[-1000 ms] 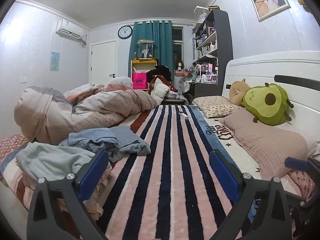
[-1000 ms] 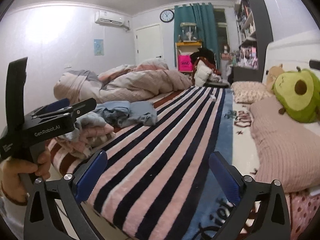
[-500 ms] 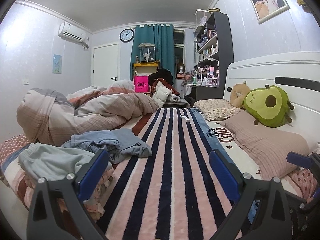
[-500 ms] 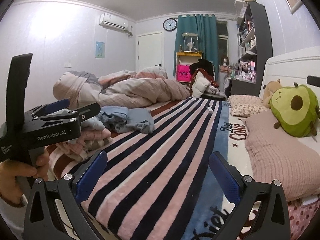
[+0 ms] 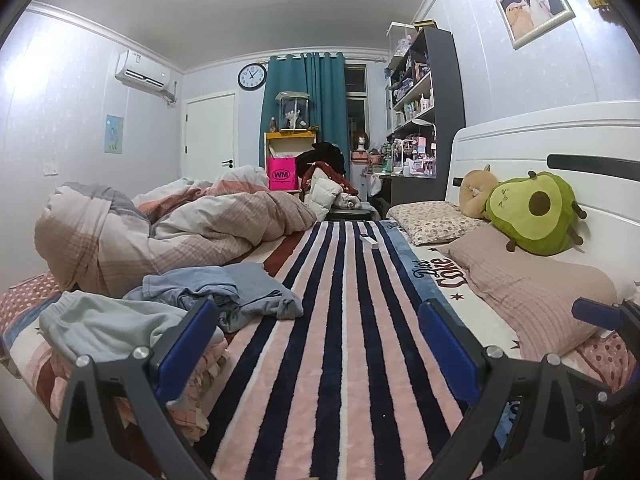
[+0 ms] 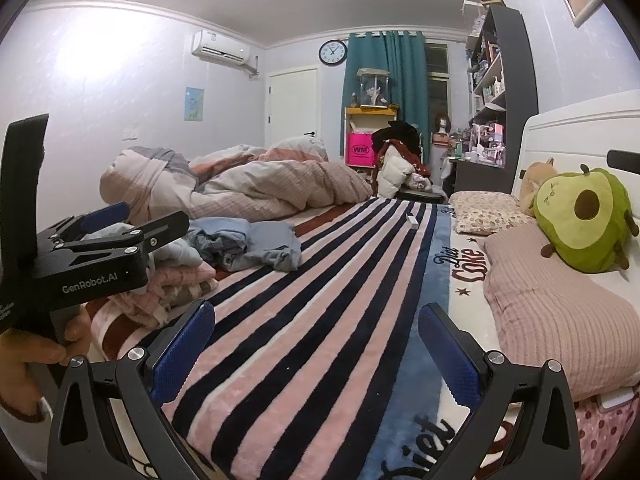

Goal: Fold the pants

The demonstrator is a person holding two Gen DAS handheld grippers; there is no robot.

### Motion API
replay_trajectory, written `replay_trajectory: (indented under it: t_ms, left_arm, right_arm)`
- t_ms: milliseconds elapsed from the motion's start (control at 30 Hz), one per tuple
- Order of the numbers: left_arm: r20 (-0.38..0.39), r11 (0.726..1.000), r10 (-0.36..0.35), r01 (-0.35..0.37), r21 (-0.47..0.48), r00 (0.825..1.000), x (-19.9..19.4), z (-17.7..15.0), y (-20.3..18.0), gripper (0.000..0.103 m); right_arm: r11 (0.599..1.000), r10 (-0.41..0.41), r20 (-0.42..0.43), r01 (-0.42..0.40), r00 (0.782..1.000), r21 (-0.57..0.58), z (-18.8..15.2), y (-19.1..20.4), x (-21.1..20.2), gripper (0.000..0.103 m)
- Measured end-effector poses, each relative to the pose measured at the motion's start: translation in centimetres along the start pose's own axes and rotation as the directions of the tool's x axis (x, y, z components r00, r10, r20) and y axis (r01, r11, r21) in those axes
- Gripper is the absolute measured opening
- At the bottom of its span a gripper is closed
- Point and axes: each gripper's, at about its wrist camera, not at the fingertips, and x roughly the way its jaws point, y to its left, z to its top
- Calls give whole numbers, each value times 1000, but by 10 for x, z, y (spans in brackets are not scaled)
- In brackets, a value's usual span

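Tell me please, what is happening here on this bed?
A person holds a two-finger gripper in each hand above a striped blanket. Both the left gripper and the right gripper are open and hold nothing. A crumpled blue garment and a pile of clothes lie on the left side of the bed, untouched. No folding has begun yet.

A lived-in home bedroom: a bed [image 5: 352, 340] under a striped blanket, with pillows [image 5: 532, 292], a rumpled duvet [image 5: 168, 232] and an avocado plush [image 5: 536, 212] by the white headboard [image 5: 520, 136]. Beyond hang teal curtains [image 5: 308, 100], a wall clock [image 5: 252, 76], an air conditioner [image 5: 143, 71] and a crowded shelf [image 5: 424, 100].
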Motion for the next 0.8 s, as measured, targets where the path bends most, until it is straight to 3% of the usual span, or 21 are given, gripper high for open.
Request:
replay_trajectory:
  t_ms: [800]
  left_arm:
    - [-1, 1000, -5, 5, -1, 1000, 2, -3, -2, 100]
  right_arm:
    - [999, -23, -6, 23, 1000, 27, 1, -9, -2, 102]
